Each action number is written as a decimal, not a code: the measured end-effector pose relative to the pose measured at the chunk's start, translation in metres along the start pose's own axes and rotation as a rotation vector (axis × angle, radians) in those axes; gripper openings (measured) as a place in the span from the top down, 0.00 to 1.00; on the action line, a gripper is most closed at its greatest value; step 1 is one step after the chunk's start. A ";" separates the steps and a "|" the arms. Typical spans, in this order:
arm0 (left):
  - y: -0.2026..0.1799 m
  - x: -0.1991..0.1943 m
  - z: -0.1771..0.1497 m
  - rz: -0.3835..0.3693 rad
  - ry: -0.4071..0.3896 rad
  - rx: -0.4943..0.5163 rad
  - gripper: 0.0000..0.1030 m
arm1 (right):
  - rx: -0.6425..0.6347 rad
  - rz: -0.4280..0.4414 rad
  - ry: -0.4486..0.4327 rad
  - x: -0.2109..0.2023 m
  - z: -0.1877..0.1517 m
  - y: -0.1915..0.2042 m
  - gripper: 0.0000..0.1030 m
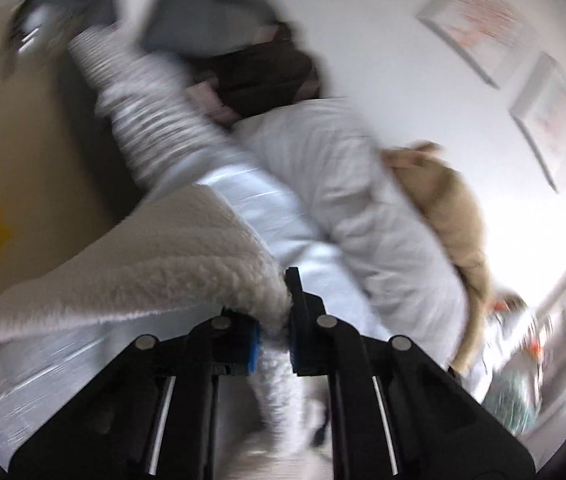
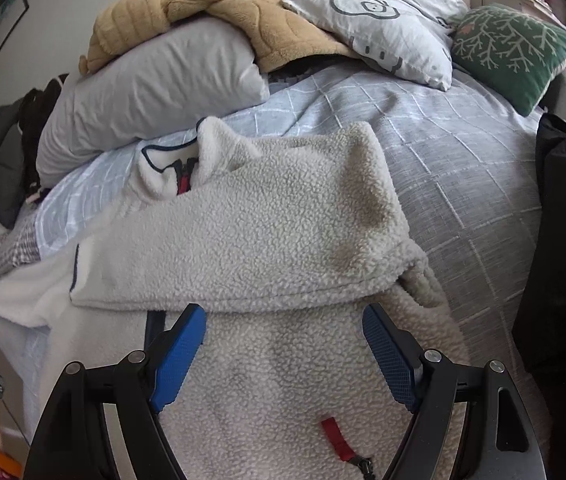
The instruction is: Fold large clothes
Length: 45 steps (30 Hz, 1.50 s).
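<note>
at the bottom centre, the left gripper [image 1: 274, 336] is pinching a white fleece jacket [image 1: 131, 268] above the bedspread [image 1: 267, 204].

Cream fleece jacket [image 2: 267, 232] — red zipper pull [image 2: 333, 438], pale-blue grid bedspread [image 2: 463, 160], tan blanket [image 2: 243, 12], green branch-patterned cushion [image 2: 515, 52]

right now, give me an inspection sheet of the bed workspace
surface: bed with blue-grey checked cover.
job's things: cream fleece jacket, partly folded, red zipper pull showing.
clutter: grey pillow, tan blanket, printed pillow, green cushion, black cloth.
grippers: left gripper jaws shut on fleece; right gripper jaws open over the jacket.
cables: nothing seen.
surroundings: framed pictures on the wall.
</note>
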<state>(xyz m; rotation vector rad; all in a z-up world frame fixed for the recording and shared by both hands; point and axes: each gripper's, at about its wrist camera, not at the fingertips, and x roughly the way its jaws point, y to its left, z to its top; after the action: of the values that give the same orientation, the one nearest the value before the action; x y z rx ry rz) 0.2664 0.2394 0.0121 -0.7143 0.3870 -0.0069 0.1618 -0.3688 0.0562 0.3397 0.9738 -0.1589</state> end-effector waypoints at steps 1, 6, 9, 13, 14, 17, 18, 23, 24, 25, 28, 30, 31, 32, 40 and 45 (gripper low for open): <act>-0.017 -0.001 0.001 -0.028 -0.003 0.036 0.88 | 0.004 0.005 0.000 0.000 0.000 0.000 0.20; -0.119 0.004 -0.020 -0.207 0.047 0.240 0.88 | 0.006 0.015 -0.007 -0.004 0.000 0.000 0.20; -0.165 0.013 -0.054 -0.284 0.127 0.356 0.88 | 0.013 0.021 -0.010 -0.005 0.000 -0.001 0.20; -0.195 0.037 -0.122 -0.304 0.297 0.521 0.87 | 0.018 0.024 -0.007 -0.005 0.000 -0.004 0.20; -0.195 0.048 -0.144 -0.289 0.358 0.554 0.87 | 0.019 0.024 -0.005 -0.005 0.000 -0.005 0.20; -0.178 0.079 -0.208 -0.220 0.562 0.615 0.85 | 0.026 0.026 -0.003 -0.006 0.000 -0.006 0.20; -0.169 0.088 -0.226 -0.203 0.633 0.623 0.84 | 0.029 0.028 -0.003 -0.006 0.000 -0.007 0.20; -0.137 0.074 -0.248 -0.220 0.690 0.591 0.76 | 0.028 0.040 0.012 -0.003 -0.002 -0.006 0.20; -0.136 0.071 -0.242 -0.219 0.713 0.568 0.74 | 0.025 0.042 0.015 -0.003 -0.002 -0.005 0.20; -0.135 0.067 -0.234 -0.214 0.732 0.548 0.64 | 0.022 0.044 0.016 -0.003 -0.002 -0.004 0.20; -0.129 0.058 -0.203 -0.184 0.718 0.488 0.36 | 0.018 0.047 0.017 -0.003 -0.003 -0.003 0.20; -0.115 0.053 -0.175 -0.196 0.672 0.393 0.29 | 0.020 0.052 0.016 -0.003 -0.003 -0.002 0.20; -0.106 0.054 -0.161 -0.189 0.655 0.334 0.26 | 0.020 0.055 0.017 -0.002 -0.003 -0.002 0.20; -0.093 0.057 -0.146 -0.178 0.643 0.257 0.25 | 0.019 0.056 0.017 -0.002 -0.003 -0.001 0.20; -0.045 0.099 -0.126 0.022 0.535 -0.023 0.63 | -0.004 0.075 0.025 0.001 -0.005 0.013 0.20; -0.096 0.088 -0.128 -0.137 0.453 0.017 0.85 | -0.027 0.083 0.018 0.001 -0.005 0.019 0.20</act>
<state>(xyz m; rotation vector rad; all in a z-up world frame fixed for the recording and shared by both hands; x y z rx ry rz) 0.3152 0.0732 -0.0450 -0.7200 0.7691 -0.3058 0.1637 -0.3494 0.0567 0.3565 0.9776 -0.0667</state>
